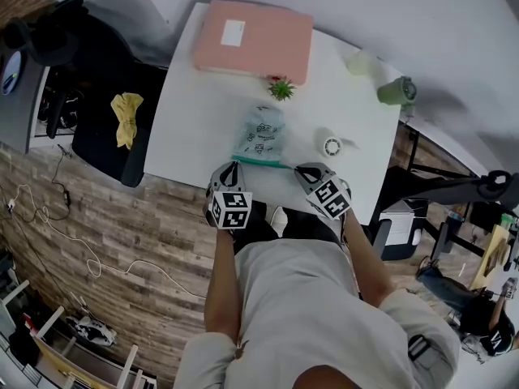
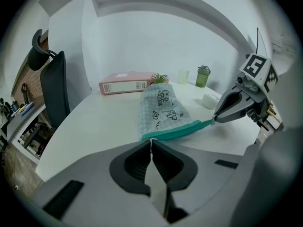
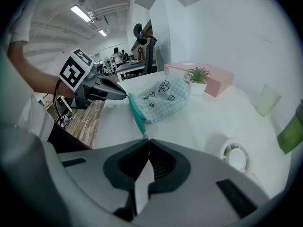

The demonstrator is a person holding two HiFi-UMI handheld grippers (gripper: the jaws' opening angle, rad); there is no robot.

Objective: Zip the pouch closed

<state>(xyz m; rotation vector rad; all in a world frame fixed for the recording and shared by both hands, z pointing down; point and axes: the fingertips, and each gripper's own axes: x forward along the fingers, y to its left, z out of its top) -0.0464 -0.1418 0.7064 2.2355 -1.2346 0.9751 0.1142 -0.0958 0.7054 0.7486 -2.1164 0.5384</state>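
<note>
A pale checked pouch with a teal zipper lies near the front edge of the white table, zipper side toward me. My left gripper is at the zipper's left end. In the left gripper view its jaws are shut on a small white zipper pull at the pouch corner. My right gripper is at the zipper's right end. In the right gripper view its jaws are shut on the teal end tab of the pouch. The zipper stretches taut between the two grippers.
A pink box and a small potted plant stand behind the pouch. To the right are a white round object, a pale cup and a green tumbler. A black chair with a yellow cloth stands left of the table.
</note>
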